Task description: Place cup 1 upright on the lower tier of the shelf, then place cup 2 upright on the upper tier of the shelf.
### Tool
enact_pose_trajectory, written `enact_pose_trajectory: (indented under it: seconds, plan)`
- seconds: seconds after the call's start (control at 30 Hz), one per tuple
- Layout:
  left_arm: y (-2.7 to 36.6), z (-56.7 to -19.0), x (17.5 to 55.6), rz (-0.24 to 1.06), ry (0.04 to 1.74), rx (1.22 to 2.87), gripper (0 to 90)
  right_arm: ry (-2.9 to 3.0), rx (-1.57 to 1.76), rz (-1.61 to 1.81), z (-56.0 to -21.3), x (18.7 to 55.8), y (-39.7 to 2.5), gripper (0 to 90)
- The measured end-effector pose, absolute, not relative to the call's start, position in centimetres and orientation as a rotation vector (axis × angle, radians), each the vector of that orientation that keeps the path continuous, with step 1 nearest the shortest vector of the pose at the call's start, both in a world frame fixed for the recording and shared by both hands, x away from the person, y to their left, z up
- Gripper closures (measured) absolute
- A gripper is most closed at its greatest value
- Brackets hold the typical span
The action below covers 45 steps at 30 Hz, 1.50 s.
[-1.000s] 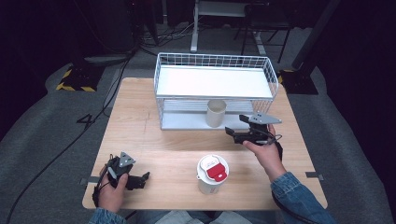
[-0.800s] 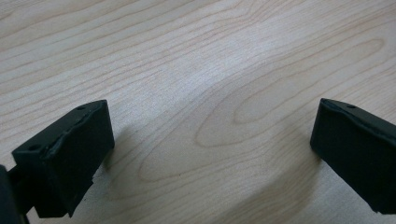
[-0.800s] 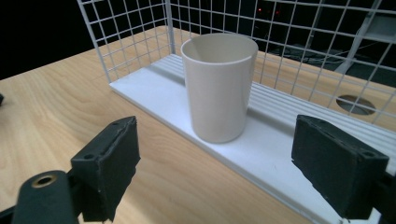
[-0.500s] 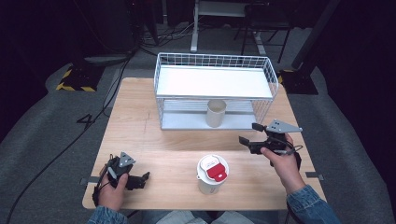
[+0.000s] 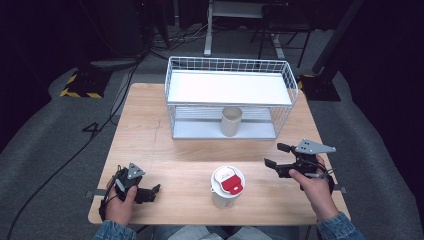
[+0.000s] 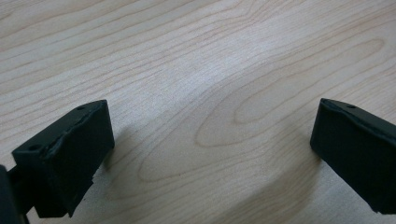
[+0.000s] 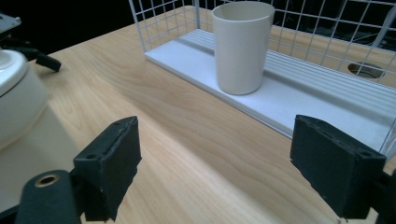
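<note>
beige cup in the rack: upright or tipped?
Upright. The beige cup stands on the wire rack lower shelf, open rim facing up, walls vertical.

Left tongs (image 5: 150, 192) and right tongs (image 5: 276, 157) gape wide, both held low.

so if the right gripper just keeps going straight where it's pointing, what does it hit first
Probably the beige cup on the wire rack's lower shelf; the right gripper is open, with bare table before it.
</note>
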<state>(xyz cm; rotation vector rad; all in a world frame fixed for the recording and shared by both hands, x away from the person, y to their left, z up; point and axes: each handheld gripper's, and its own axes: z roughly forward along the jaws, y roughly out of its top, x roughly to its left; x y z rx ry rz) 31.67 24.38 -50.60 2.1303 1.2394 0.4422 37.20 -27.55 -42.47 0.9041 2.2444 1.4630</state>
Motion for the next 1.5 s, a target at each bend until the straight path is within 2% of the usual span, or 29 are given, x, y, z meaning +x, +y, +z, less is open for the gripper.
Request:
enact_pose_trajectory:
  seconds: [0.43, 0.77, 1.5]
  plan:
    - [24.0, -50.6, 31.9, 0.442, 1.240, 2.128, 0.1, 2.296, 0.857, 1.484, -42.4, 33.3, -27.3, 18.9]
    - [23.9, -50.6, 32.1, 0.438, 1.240, 2.128, 0.1, 2.315, 0.832, 1.460, -42.7, 32.0, -27.3, 19.1]
    - [23.9, -50.6, 32.2, 0.441, 1.229, 2.135, 0.1, 2.457, 0.701, 1.538, -44.0, 29.7, -22.3, 15.8]
